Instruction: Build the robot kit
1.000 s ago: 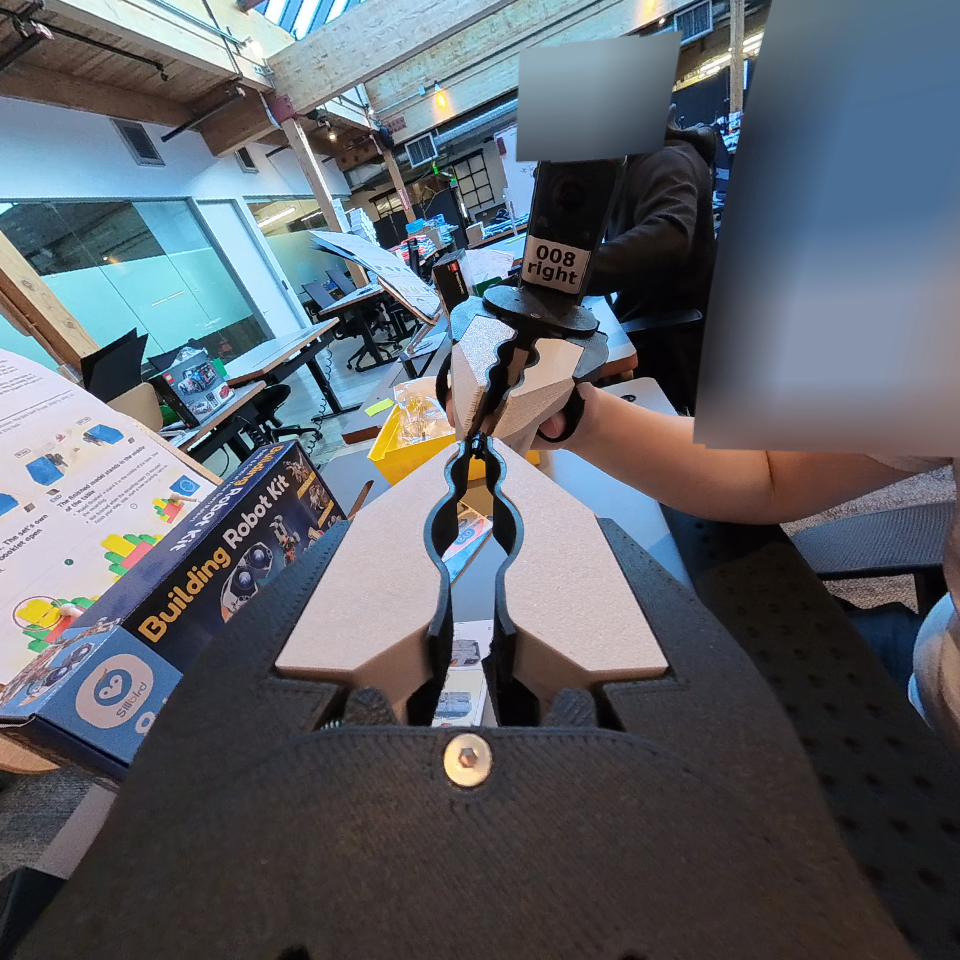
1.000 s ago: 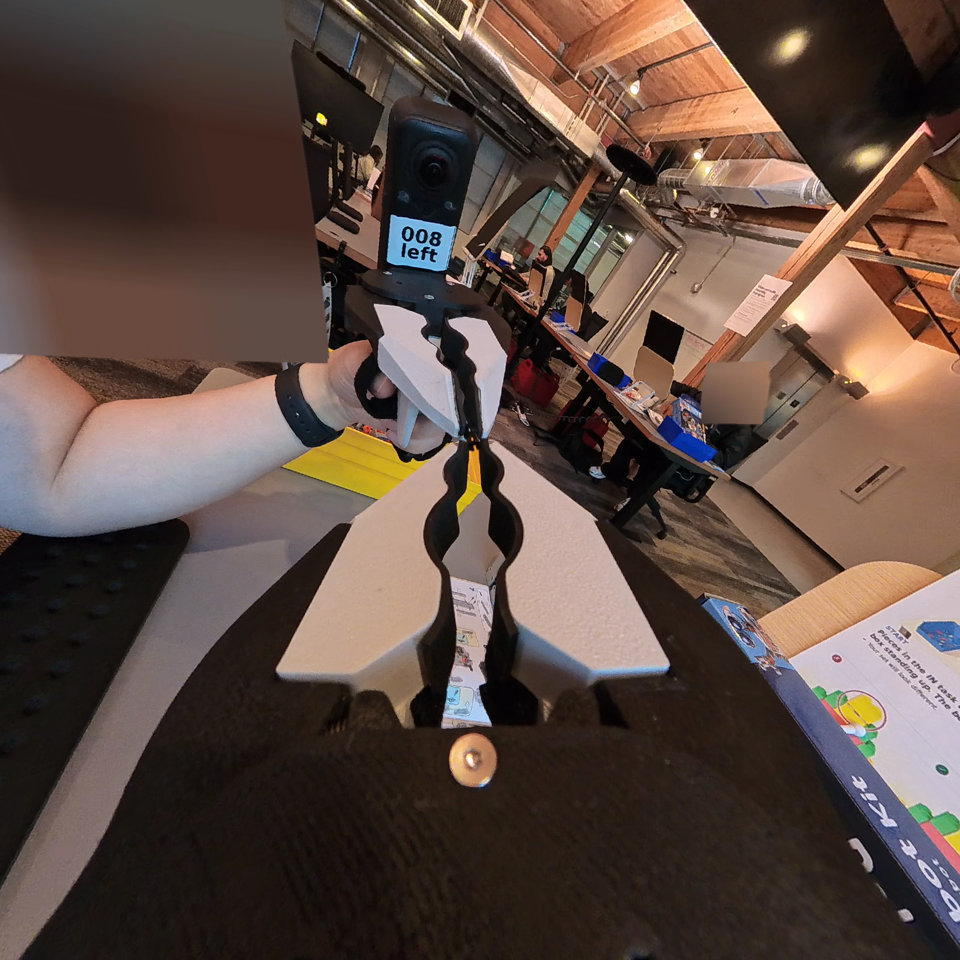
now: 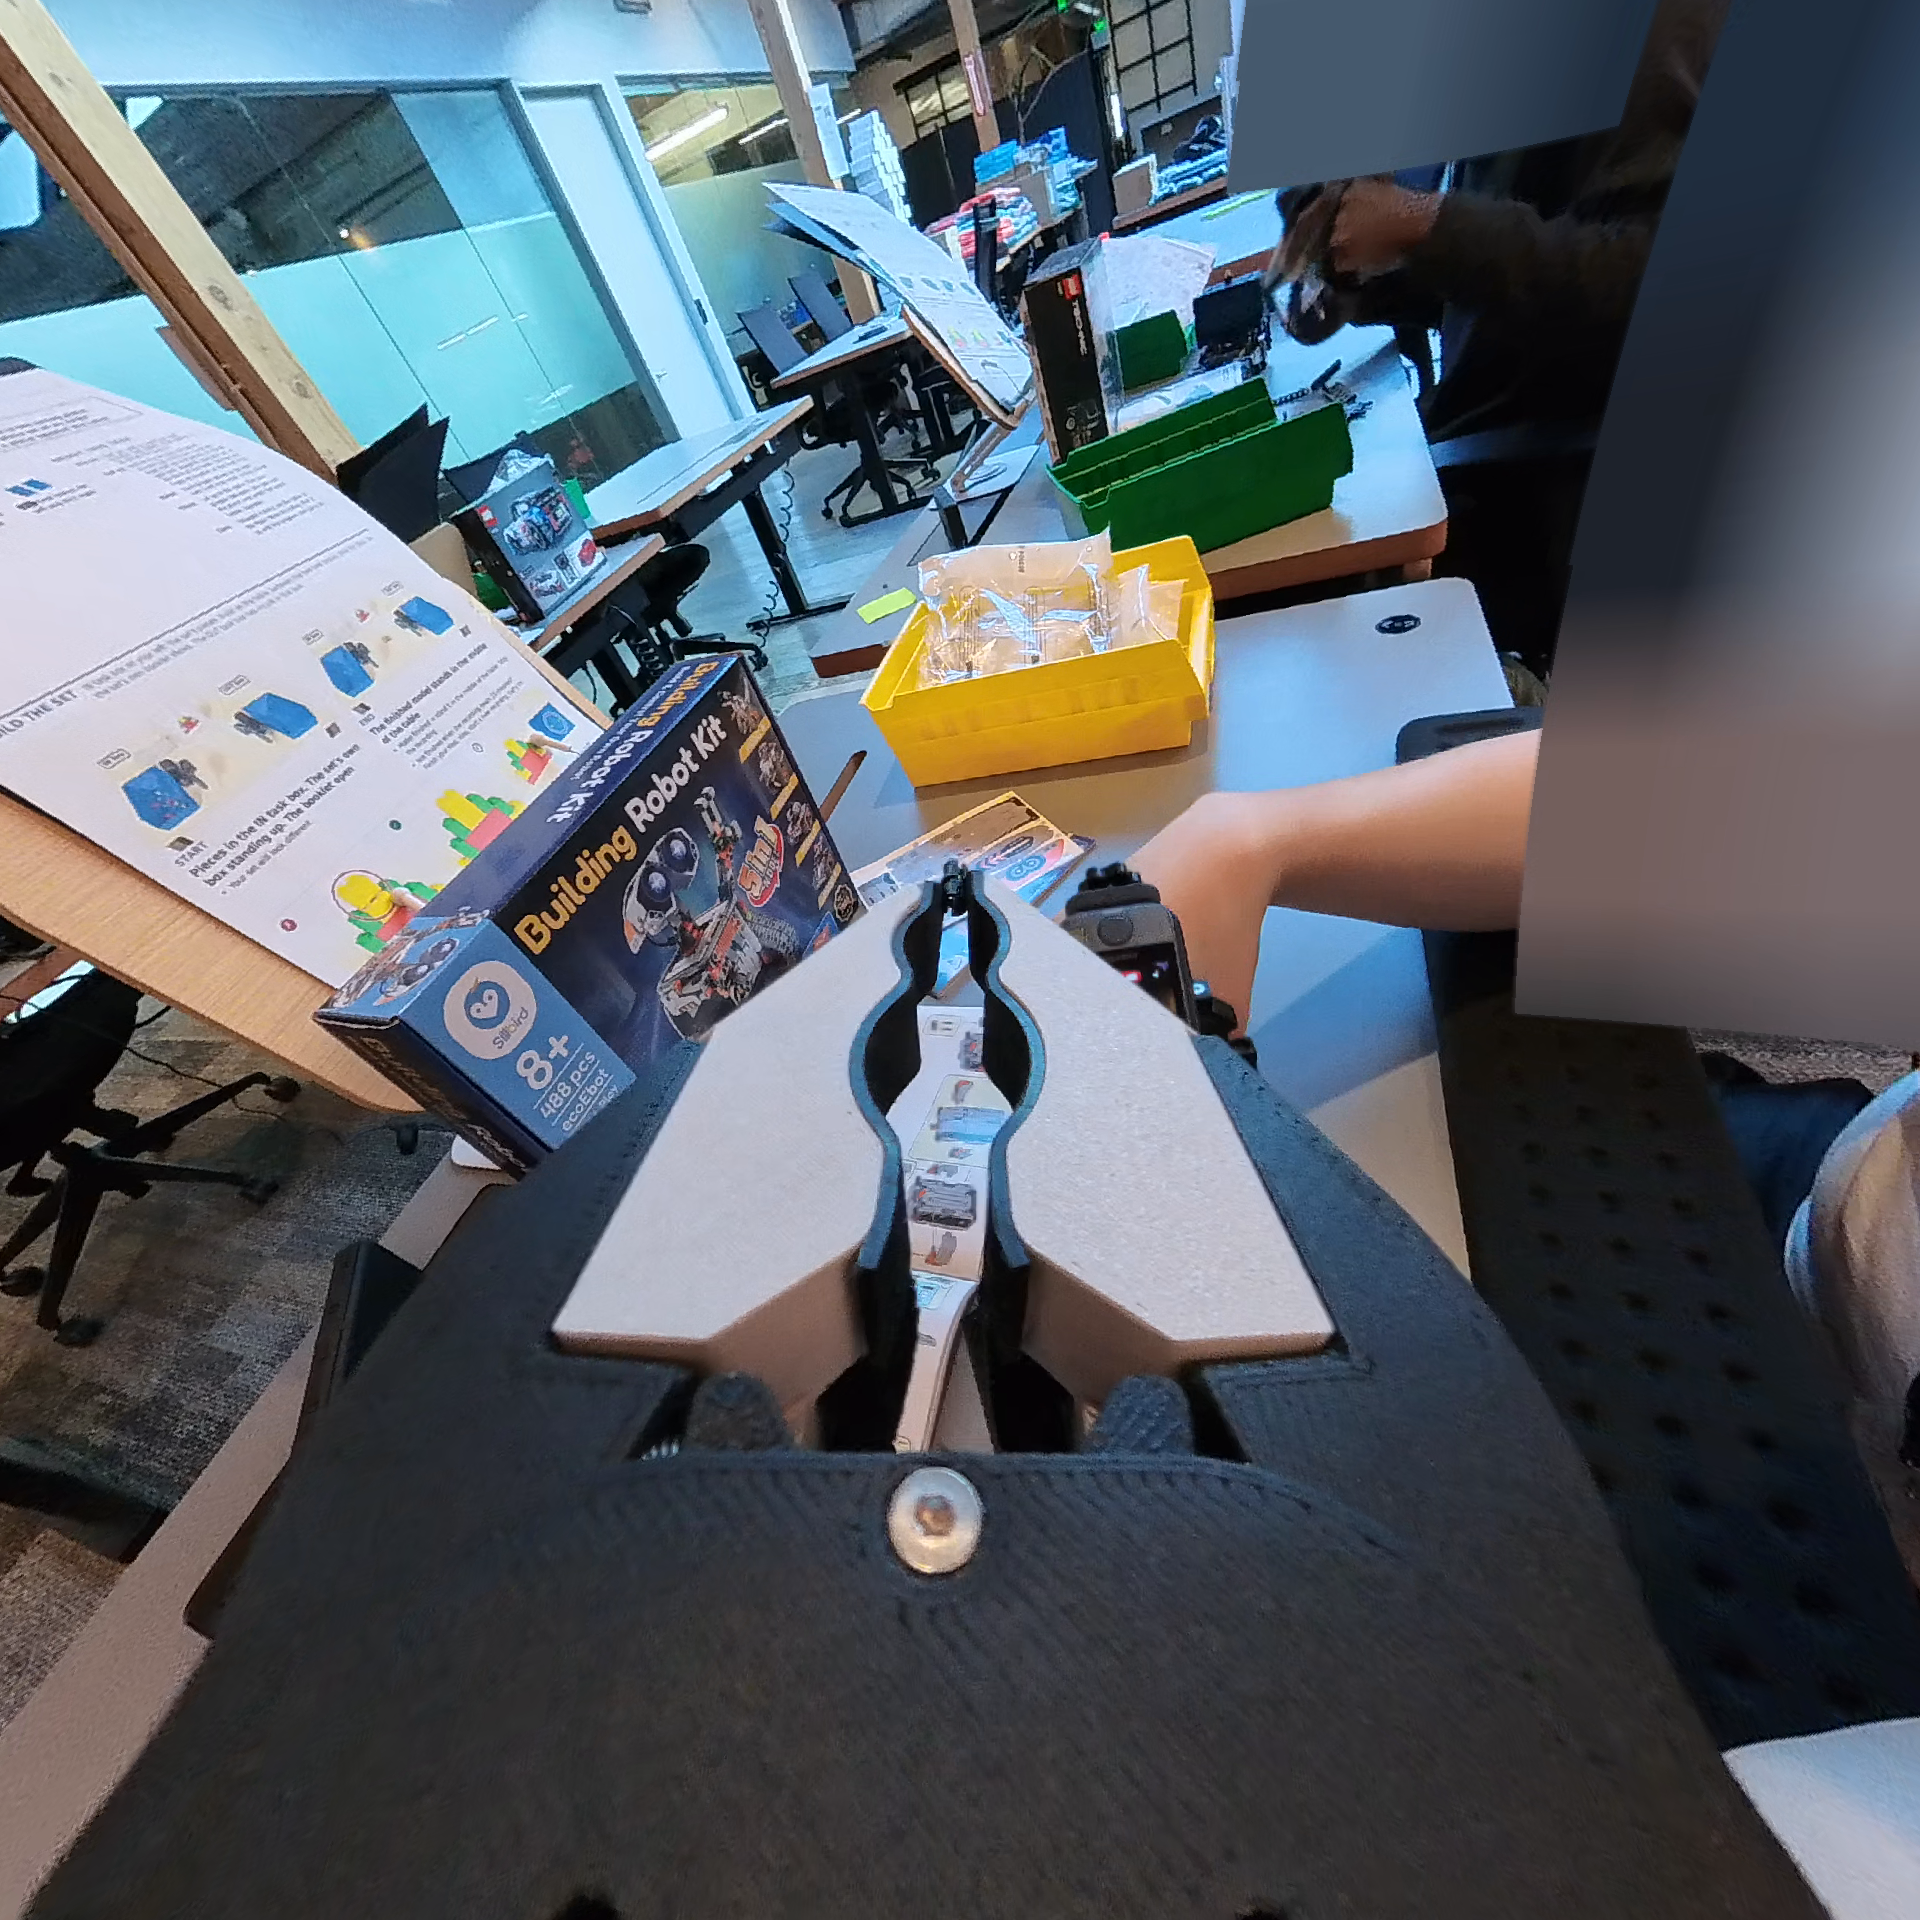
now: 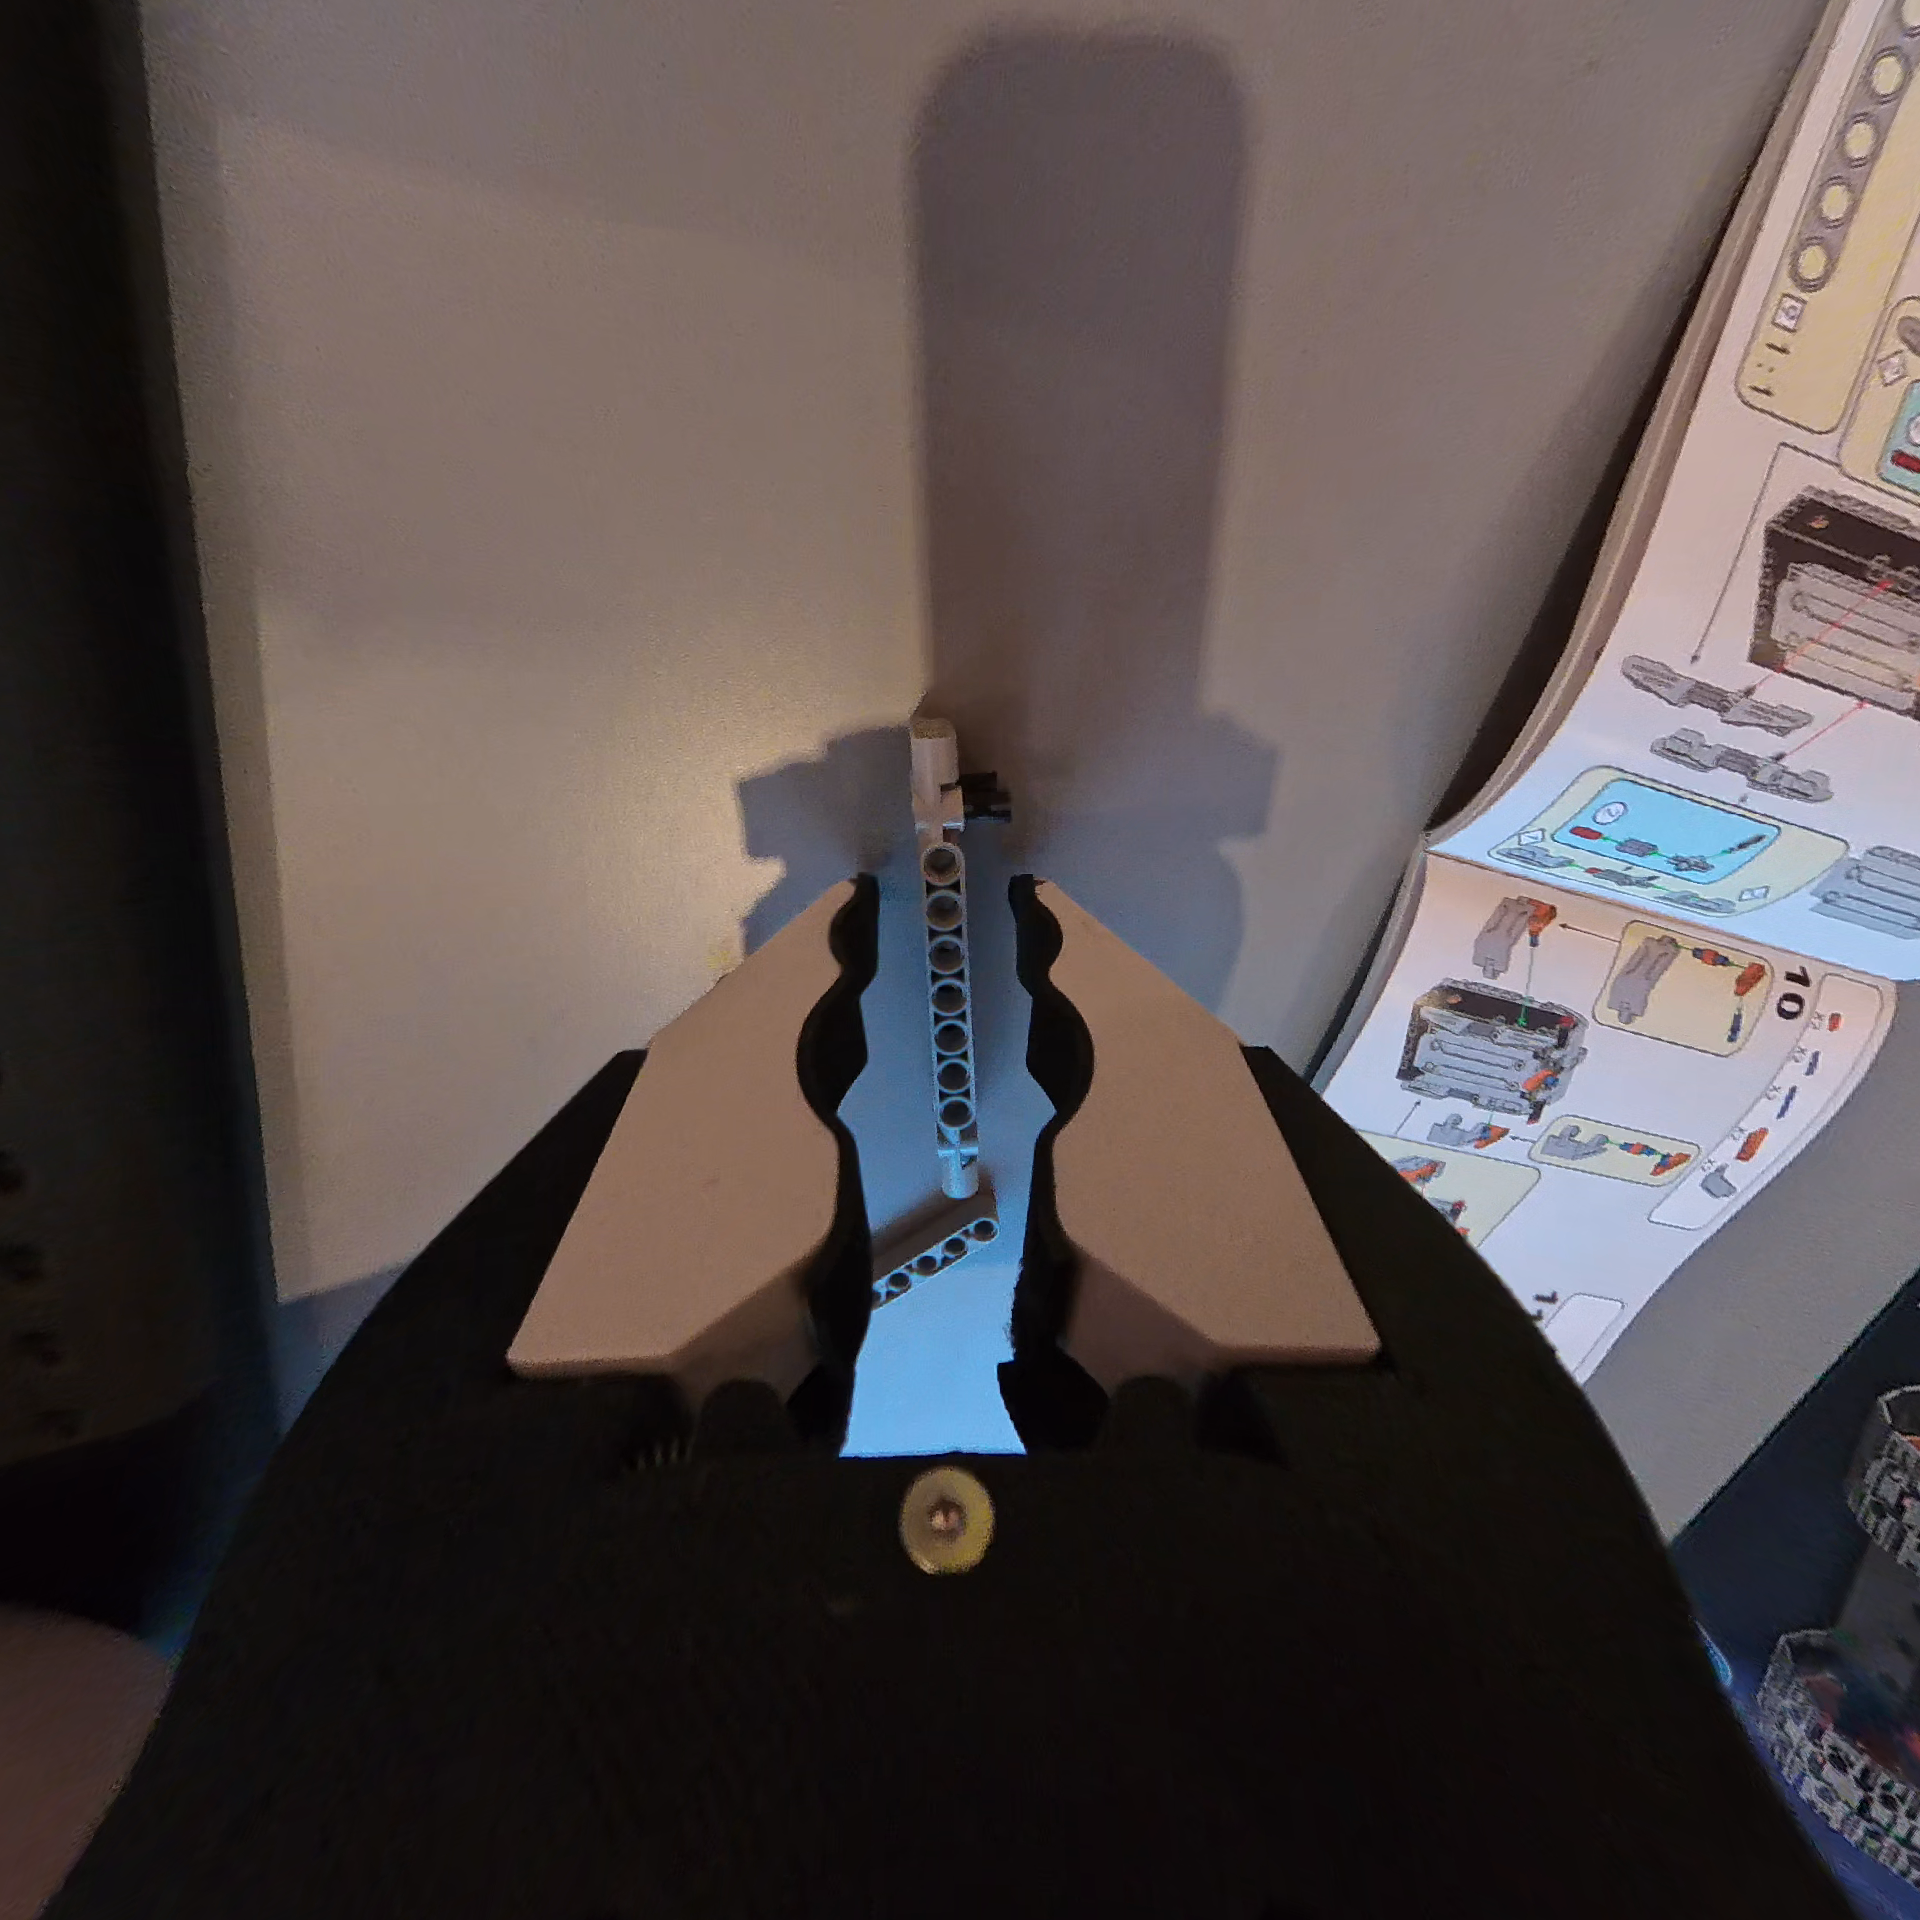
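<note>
Right tool [image 4: 943, 883]: fingers parted to a moderate gap, holding nothing, pointed steeply down at the tabletop [image 4: 540, 436]. A light grey perforated beam [image 4: 952, 1013] lies on the tabletop in line with that gap, untouched by either finger; a small black pin [image 4: 985, 794] sits at its far end. A shorter grey perforated beam [image 4: 935, 1255] lies askew at its near end, partly hidden under the left finger. An open instruction booklet [image 4: 1662, 935] curls up just beside, toward the right edge of the tabletop.

Left tool [image 3: 954, 896]: tips closed together, nothing visibly gripped, held above the booklet pages [image 3: 951, 1132]. A blue robot kit box [image 3: 644, 904] leans at the left edge of the tabletop against a tilted board carrying a printed sheet [image 3: 208, 665]. A yellow bin [image 3: 1049, 665] of clear bags sits near the far edge. The person's forearm [image 3: 1351, 831] reaches across from the right, behind the tool; the hand is hidden.
</note>
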`<control>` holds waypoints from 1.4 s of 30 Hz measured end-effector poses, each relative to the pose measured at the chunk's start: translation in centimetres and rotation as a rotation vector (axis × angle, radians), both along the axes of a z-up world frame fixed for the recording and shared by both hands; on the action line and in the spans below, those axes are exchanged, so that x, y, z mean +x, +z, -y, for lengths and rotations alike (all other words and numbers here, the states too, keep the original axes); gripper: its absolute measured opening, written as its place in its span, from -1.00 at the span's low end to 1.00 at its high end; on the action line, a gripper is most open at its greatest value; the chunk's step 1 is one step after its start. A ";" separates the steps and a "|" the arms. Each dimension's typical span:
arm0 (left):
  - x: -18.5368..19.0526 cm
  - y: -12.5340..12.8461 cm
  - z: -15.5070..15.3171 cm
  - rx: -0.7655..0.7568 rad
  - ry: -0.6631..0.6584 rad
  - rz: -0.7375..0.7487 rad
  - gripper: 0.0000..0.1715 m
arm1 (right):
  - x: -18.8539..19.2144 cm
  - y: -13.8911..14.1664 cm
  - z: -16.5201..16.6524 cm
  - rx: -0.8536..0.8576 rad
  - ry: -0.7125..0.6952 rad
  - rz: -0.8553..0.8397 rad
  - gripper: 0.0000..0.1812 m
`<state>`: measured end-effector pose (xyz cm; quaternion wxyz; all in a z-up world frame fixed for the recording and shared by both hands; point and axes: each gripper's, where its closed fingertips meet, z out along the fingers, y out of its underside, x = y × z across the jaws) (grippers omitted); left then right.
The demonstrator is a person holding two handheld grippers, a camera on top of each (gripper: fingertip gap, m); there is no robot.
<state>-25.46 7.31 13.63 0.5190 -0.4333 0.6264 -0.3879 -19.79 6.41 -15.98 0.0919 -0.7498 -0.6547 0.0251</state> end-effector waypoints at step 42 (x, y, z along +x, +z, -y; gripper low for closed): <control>7.3 2.9 4.9 -0.520 -0.285 0.055 -0.99 | 1.4 31.2 3.6 0.227 0.065 -1.519 -0.94</control>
